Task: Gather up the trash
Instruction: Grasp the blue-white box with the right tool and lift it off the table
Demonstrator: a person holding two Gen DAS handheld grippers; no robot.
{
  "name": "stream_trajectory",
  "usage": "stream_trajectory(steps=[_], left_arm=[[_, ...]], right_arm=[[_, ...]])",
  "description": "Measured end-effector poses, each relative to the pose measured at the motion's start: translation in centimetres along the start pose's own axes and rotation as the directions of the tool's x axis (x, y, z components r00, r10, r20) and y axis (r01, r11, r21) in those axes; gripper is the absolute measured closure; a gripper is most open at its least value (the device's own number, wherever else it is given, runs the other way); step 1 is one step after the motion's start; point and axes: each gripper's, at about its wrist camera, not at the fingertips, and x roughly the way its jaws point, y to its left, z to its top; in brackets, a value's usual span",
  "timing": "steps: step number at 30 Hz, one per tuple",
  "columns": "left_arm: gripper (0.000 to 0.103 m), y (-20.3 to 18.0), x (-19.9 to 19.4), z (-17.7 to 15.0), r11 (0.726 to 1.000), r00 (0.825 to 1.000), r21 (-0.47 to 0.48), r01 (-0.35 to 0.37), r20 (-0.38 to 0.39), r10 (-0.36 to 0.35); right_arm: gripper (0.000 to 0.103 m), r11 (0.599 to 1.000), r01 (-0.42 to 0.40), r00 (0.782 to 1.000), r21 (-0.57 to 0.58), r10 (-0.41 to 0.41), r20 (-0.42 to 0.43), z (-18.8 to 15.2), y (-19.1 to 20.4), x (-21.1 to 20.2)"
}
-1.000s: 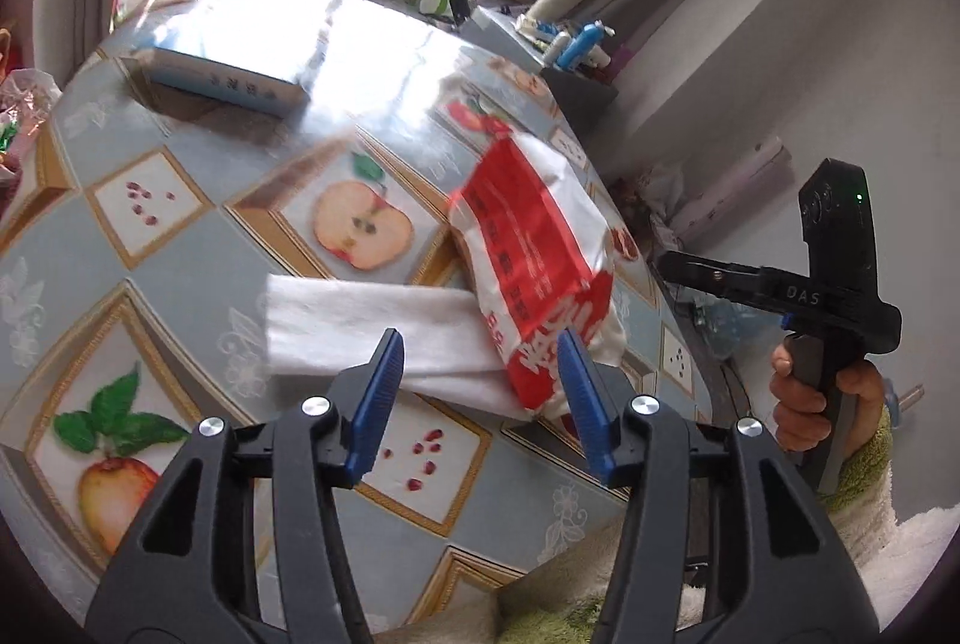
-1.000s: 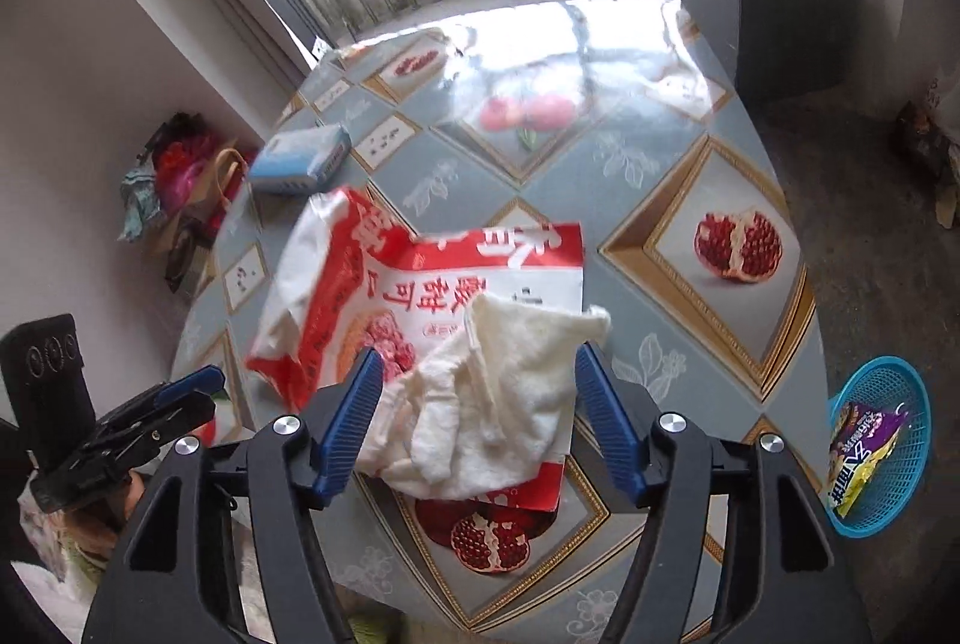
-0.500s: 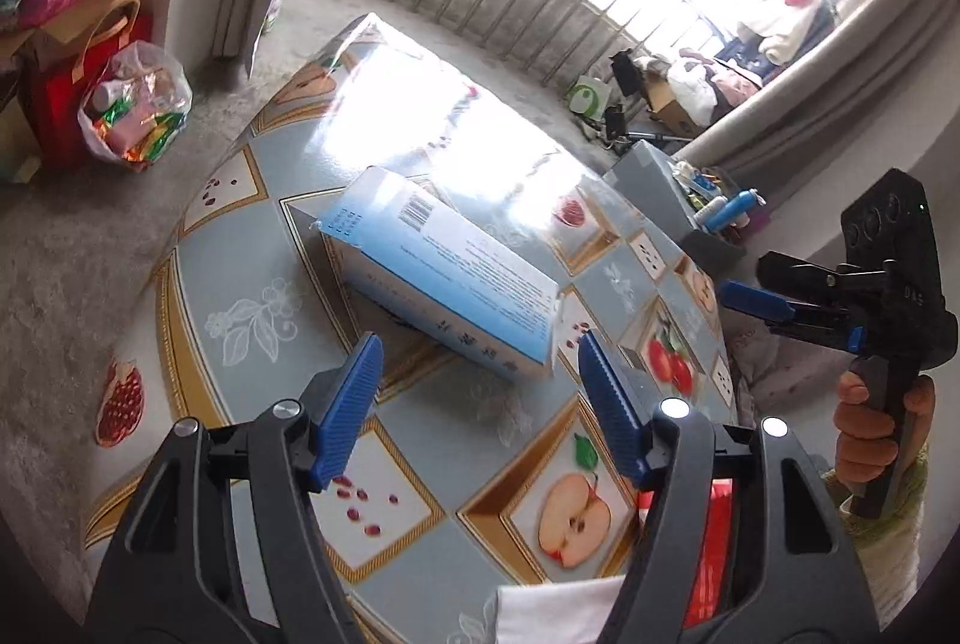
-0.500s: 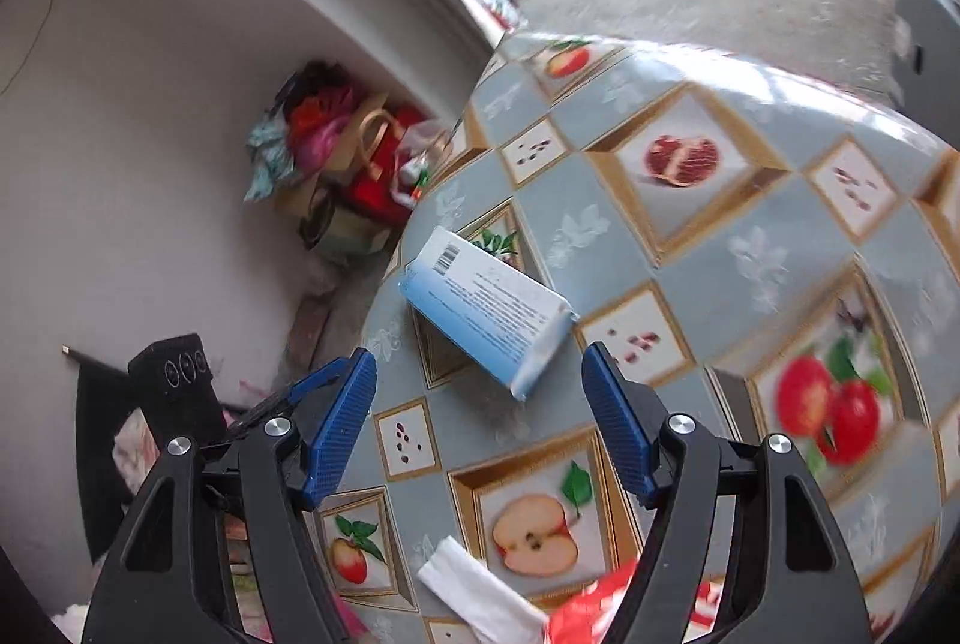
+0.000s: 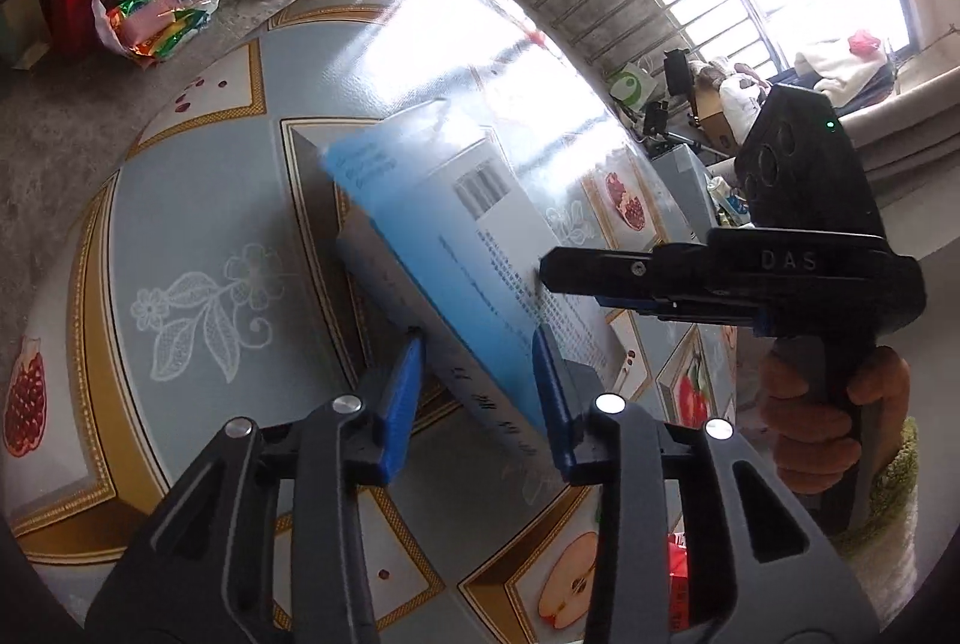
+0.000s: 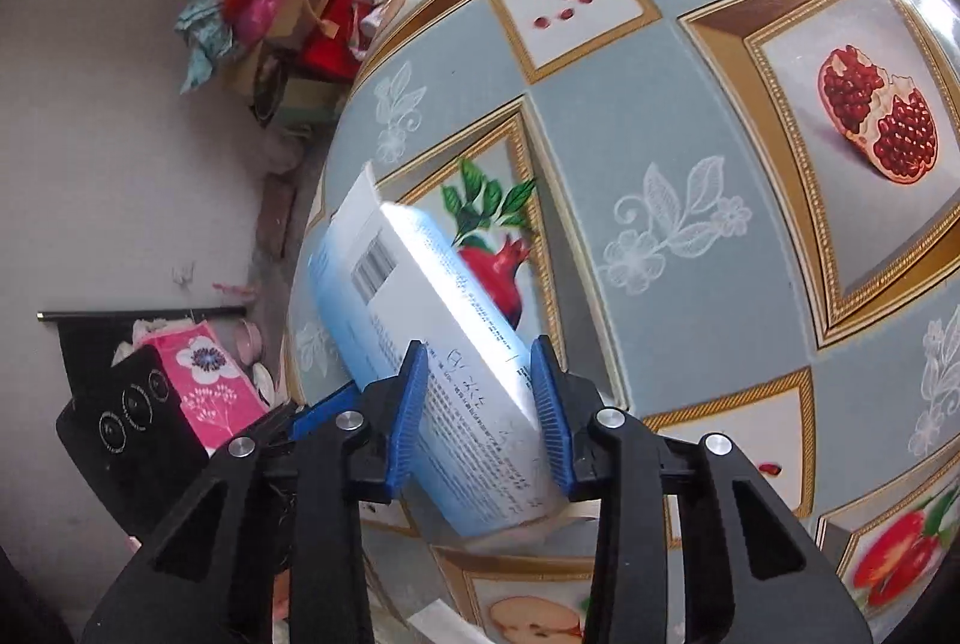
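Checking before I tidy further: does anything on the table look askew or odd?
Yes: the blue-and-white carton is tilted off the table, with both the left claw and the right claw closing on the same end. Nothing looks spilled.

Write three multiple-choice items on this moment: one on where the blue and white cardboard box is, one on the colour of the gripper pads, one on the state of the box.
1. Where is the blue and white cardboard box?
A. On the floor
B. Between the fingers of both the left gripper and the right gripper, over the fruit-patterned tablecloth
C. Inside a basket

2. What colour are the gripper pads?
A. Blue
B. Yellow
C. White

3. How does the box sit?
A. Lying flat, untouched
B. Torn in two
C. Tilted, one end raised off the cloth

Answers:
1 B, each wrist view shows the box between that gripper's closing jaws.
2 A, blue pads line the black fingers.
3 C, in the right wrist view the barcode end stands above the cloth.
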Motion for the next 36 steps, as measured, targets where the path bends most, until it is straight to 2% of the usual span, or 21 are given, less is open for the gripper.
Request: stream_trajectory(steps=[7, 13, 17, 21, 25, 29, 32, 36], left_arm=[[0.071, 1.6, -3.5, -2.3, 1.000, 1.000, -0.006, 0.025, -0.008, -0.025], [0.074, 3.7, -9.5, -6.6, 0.999, 0.999, -0.009, 0.053, -0.003, -0.053], [0.074, 4.6, -13.5, -10.9, 0.998, 0.998, 0.010, 0.064, 0.002, -0.064], [0.074, 4.5, -16.3, -15.6, 0.996, 0.998, 0.050, 0.067, -0.016, -0.067], [0.074, 3.9, -17.0, -19.2, 0.991, 0.997, 0.123, 0.055, -0.053, -0.049], [0.074, 2.8, -16.1, -21.5, 0.977, 0.993, 0.200, 0.076, -0.102, -0.056], [0.074, 1.9, -14.8, -22.5, 0.967, 0.990, 0.239, 0.084, -0.133, -0.053], [0.074, 1.0, -14.4, -22.8, 0.946, 0.994, 0.323, 0.033, -0.106, 0.002]], right_arm=[[0.079, 0.989, 0.081, 0.994, -0.122, -0.089, -0.068, -4.2, 6.0, -0.3], [0.080, 0.972, 0.114, 0.985, -0.206, -0.138, -0.107, -9.2, 11.8, 0.4], [0.080, 0.971, 0.099, 0.985, -0.216, -0.126, -0.114, -13.9, 14.5, 1.0], [0.080, 0.989, 0.054, 0.992, -0.135, -0.069, -0.103, -19.5, 14.2, 1.3], [0.080, 0.999, 0.015, 1.000, -0.043, -0.016, -0.023, -25.6, 12.2, 1.3], [0.080, 0.999, -0.007, 0.992, 0.040, 0.002, 0.123, -30.9, 9.0, 0.6], [0.079, 0.996, -0.008, 0.972, 0.083, -0.012, 0.237, -33.8, 6.5, -0.3], [0.079, 0.994, 0.054, 0.922, 0.098, -0.087, 0.378, -36.8, 5.3, -1.1]])
